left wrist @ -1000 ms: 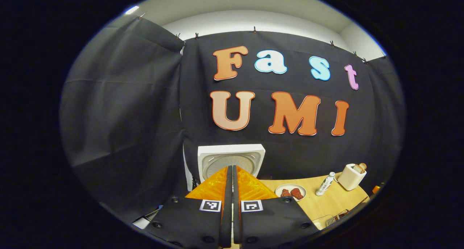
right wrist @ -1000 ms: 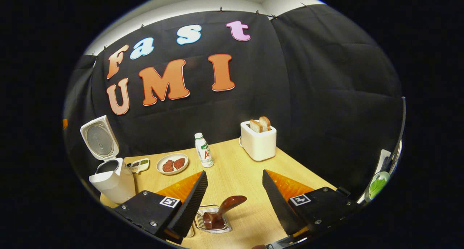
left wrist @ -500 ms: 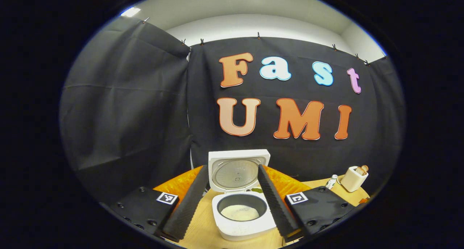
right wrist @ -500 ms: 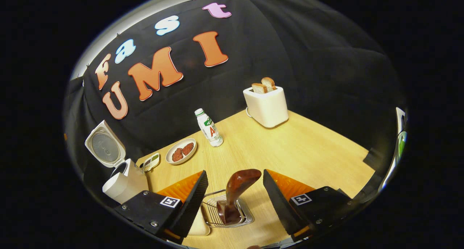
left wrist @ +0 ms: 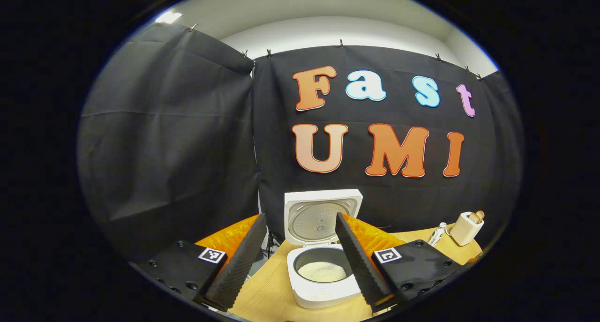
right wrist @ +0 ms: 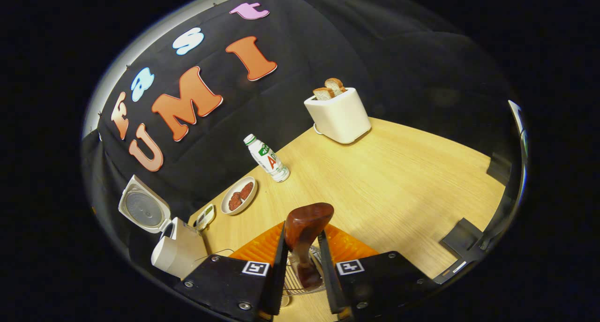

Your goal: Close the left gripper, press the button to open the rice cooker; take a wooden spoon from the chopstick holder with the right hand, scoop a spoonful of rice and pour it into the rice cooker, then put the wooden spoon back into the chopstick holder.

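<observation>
Both grippers busy: right gripper (right wrist: 301,241) jaws clamp the wooden spoon (right wrist: 304,233) above the chopstick holder (right wrist: 295,284); left gripper (left wrist: 300,228) jaws gape around the open rice cooker (left wrist: 323,270) at twelve o'clock.

You see a glossy, dark-stained wooden spoon (right wrist: 307,228) in a shiny wire-metal chopstick holder (right wrist: 293,284). The table (right wrist: 398,176) is pale wood-grain with a soft sheen. Your rice cooker (left wrist: 323,270) is smooth white plastic around a dark metal pot; the toaster (right wrist: 336,116) looks matt cream plastic, the wall cloth dull.
</observation>
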A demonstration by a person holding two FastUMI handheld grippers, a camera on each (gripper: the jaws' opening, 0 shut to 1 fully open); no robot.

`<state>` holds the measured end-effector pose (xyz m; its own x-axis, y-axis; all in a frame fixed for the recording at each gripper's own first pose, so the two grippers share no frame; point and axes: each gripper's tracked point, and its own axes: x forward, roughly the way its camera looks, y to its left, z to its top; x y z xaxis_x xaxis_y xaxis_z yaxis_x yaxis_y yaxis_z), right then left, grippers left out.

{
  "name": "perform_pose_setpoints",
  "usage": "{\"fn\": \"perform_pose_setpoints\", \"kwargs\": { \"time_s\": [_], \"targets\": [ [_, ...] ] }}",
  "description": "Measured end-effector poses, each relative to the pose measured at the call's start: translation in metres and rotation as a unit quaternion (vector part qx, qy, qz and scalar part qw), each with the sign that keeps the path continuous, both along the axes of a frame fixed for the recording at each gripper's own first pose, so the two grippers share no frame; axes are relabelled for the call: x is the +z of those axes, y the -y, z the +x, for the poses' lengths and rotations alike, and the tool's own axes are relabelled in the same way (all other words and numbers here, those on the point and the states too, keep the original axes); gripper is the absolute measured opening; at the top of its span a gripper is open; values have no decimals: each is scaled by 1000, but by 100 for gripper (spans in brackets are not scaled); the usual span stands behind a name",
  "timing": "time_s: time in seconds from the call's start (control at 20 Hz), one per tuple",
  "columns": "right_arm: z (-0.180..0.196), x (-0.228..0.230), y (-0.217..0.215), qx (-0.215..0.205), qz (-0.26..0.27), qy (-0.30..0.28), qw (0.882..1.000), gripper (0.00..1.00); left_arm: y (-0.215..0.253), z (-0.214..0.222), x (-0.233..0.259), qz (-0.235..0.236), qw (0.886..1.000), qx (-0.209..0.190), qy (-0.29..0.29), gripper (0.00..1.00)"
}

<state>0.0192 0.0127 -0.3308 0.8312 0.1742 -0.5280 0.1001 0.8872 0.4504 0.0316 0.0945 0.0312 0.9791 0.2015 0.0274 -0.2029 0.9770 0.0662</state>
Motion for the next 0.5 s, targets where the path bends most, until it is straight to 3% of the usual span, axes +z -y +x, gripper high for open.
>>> {"fn": "perform_pose_setpoints", "kwargs": {
  "time_s": [0.1, 0.4, 0.5],
  "targets": [
    [0, -3, -1, -12, 3, -16, 1000, 23, -2, 1, -5, 2, 1000, 1, -4, 100],
    [-1, 4, -3, -27, -36, -15, 999, 4, -10, 3, -14, -16, 1000, -5, -14, 99],
    [-1, 21, -3, -31, -45, -1, 998, 2, -15, 1, -16, -24, 1000, -6, -16, 100]
  ]
}}
